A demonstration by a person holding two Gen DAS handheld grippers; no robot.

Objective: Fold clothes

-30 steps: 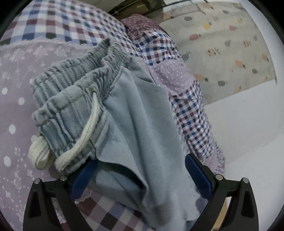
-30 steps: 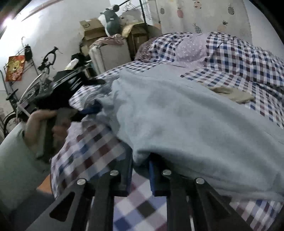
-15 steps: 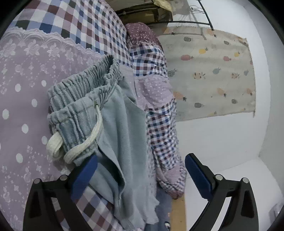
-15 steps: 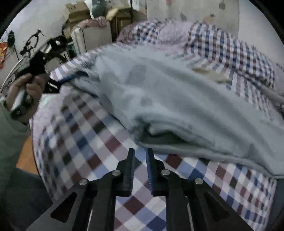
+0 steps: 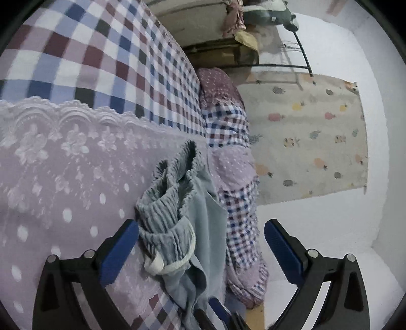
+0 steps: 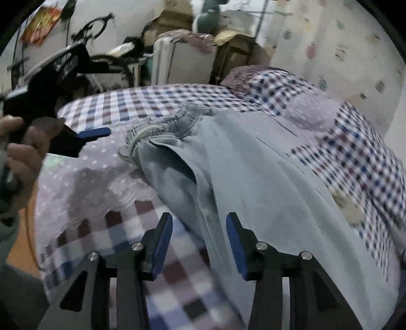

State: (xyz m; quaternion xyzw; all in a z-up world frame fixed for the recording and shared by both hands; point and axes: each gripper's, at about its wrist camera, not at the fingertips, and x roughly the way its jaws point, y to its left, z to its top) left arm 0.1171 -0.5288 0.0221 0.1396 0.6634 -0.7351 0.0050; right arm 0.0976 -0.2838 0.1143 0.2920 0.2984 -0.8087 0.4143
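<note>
both views are dim and cool-toned, lit by soft, even indoor light with no glare and only faint shadows in the folds of the pale blue-grey cotton trousers (image 6: 253,177). strong fisheye curving bends the edges, with black corners. the left wrist view is fairly sharp; the right wrist view is smeared by motion, most over the plaid red, blue and white bedspread (image 6: 177,279) near the bottom.

Checked bedspread (image 5: 106,61) with lilac lace panel (image 5: 50,162); fruit-print wall cloth (image 5: 312,137); suitcase (image 6: 182,63), cardboard boxes (image 6: 175,15) behind.
</note>
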